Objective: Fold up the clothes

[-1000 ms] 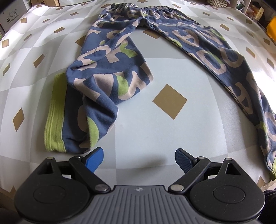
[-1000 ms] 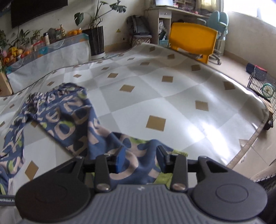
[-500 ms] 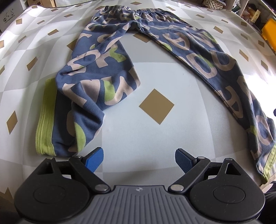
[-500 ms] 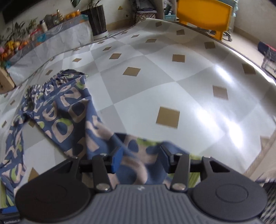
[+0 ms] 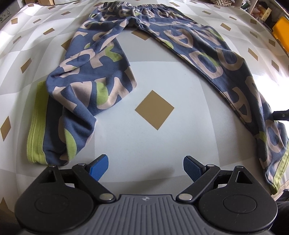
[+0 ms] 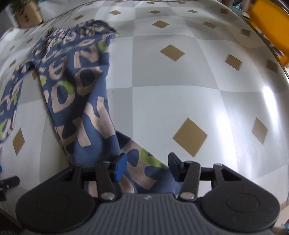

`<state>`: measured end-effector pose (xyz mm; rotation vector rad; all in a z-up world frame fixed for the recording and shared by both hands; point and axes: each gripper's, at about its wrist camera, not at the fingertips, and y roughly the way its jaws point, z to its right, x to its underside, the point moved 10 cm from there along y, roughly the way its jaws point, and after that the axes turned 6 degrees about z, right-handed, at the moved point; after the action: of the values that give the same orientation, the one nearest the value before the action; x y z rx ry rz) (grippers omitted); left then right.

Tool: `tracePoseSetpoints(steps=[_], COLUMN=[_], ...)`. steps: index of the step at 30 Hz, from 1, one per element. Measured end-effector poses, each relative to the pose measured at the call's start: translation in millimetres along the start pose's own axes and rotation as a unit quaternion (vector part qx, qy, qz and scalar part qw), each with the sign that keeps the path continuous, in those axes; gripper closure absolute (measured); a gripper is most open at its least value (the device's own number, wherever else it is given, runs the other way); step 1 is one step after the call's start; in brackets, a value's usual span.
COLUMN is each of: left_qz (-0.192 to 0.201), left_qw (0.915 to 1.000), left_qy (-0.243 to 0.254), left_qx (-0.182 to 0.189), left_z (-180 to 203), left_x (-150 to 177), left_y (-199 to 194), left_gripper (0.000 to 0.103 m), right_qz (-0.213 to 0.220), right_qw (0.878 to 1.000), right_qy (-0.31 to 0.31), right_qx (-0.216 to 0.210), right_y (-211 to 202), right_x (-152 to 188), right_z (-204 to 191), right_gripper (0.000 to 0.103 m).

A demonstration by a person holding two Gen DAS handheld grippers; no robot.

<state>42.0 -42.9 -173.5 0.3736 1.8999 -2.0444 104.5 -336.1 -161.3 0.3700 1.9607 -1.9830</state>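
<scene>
Blue pants (image 5: 112, 76) printed with beige and green letters lie spread on a checked mat, waistband (image 5: 137, 4) far from me. The left leg is crumpled, its green cuff (image 5: 36, 126) just ahead-left of my left gripper (image 5: 146, 167). That gripper is open and holds nothing, hovering over bare mat. The other leg (image 5: 225, 65) runs down to the right. In the right wrist view this leg's lower end (image 6: 94, 123) passes under my right gripper (image 6: 147, 167), which is open with the cloth lying between and below its fingers. The cuff end is hidden under the gripper body.
The grey-and-white mat with tan diamonds (image 5: 154, 109) covers the floor. A yellow chair (image 6: 269, 27) stands beyond its far right edge and a cardboard box (image 6: 27, 14) at the far left. Bare mat (image 6: 198, 90) stretches right of the pants.
The right gripper has tipped down and come close over the end of the leg, its jaws a little wider. The left gripper shifted slightly right of the crumpled leg and stayed open.
</scene>
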Motion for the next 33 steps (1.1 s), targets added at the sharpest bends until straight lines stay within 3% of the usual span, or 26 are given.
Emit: tracePoseSetpoints(steps=[5, 9, 10, 12, 15, 20, 24, 29, 33], left_qz=[-0.002, -0.003, -0.004, -0.004, -0.004, 0.001, 0.004, 0.006, 0.009], left_qw=[1.0, 1.0, 1.0, 1.0, 0.9999, 0.9996, 0.9996, 0.9997, 0.9996], left_qy=[0.001, 0.002, 0.003, 0.003, 0.009, 0.028, 0.027, 0.014, 0.013], left_qx=[0.002, 0.005, 0.005, 0.006, 0.006, -0.003, -0.013, -0.021, -0.023], left_z=[3.8, 7.2, 8.1, 9.8, 11.9, 12.7, 6.7, -1.2, -3.0], left_x=[-0.4, -0.9, -1.0, -1.3, -1.1, -0.3, 0.1, -0.1, -0.1], left_y=[1.2, 2.1, 2.3, 2.7, 3.3, 4.3, 7.1, 10.6, 12.8], left_gripper=[0.013, 0.013, 0.013, 0.013, 0.013, 0.013, 0.006, 0.002, 0.0], right_qz=[0.005, 0.006, 0.007, 0.01, 0.007, 0.007, 0.014, 0.026, 0.04], right_qw=[0.999, 0.998, 0.998, 0.997, 0.995, 0.994, 0.99, 0.987, 0.989], right_qy=[-0.042, -0.027, -0.029, -0.034, -0.029, 0.019, 0.102, 0.148, 0.134], right_qx=[-0.028, -0.056, -0.061, -0.074, -0.096, -0.105, -0.092, -0.057, 0.045], right_y=[10.8, 12.2, 12.0, 11.3, 11.5, 15.4, 20.8, 21.0, 18.0], right_x=[-3.7, -6.7, -7.6, -9.7, -10.7, -14.4, -18.9, -21.9, -22.1], right_z=[-11.0, -8.7, -8.7, -11.4, -17.3, -4.2, 28.2, 58.0, 83.0], right_gripper=[0.055, 0.06, 0.062, 0.08, 0.097, 0.1, 0.102, 0.103, 0.096])
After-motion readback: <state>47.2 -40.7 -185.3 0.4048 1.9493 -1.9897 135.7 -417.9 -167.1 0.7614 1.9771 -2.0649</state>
